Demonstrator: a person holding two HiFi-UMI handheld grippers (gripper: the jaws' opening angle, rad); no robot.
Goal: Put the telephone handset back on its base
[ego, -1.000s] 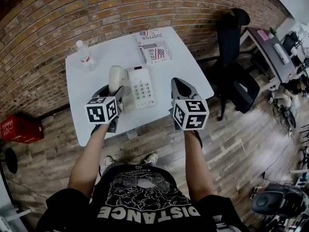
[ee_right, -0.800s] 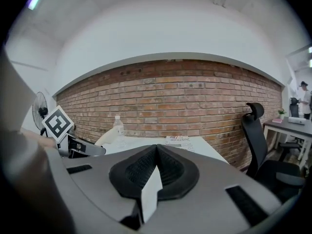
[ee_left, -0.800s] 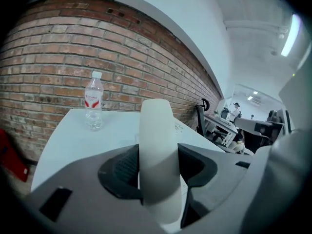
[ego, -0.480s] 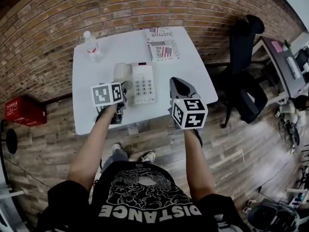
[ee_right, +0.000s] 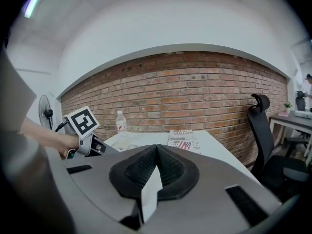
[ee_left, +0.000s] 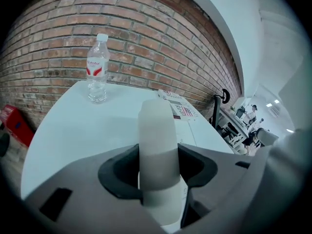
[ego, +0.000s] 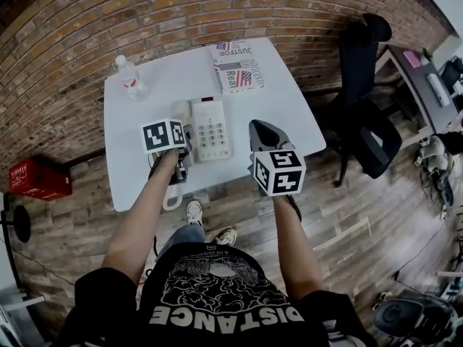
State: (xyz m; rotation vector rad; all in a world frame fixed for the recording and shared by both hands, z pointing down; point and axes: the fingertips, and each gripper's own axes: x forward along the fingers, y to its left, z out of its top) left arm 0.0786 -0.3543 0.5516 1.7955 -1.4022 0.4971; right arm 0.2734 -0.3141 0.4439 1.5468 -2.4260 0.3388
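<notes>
While pinched at its narrow middle by the jaws of the left gripper (ee_left: pixel 158 168), the handset (ee_left: pixel 157 130) lies over the left side of the base (ego: pixel 210 129); whether it is seated cannot be told. It looks light, rigid and smooth, so a mid-shaft hold suits it, though the coiled cord (ego: pixel 172 194) may tug. The right gripper (ee_right: pixel 156 168), jaws pressed together on nothing, hovers at the edge of the table (ego: pixel 282 107).

We see only far end of handset (ego: pixel 179 110) ahead of left gripper (ego: pixel 179 144); rest hidden under gripper itself. In left gripper view, its near end lies below jaws, out of our sight. Magazine (ego: pixel 237 65) print well beyond claw: too small for us to read.
</notes>
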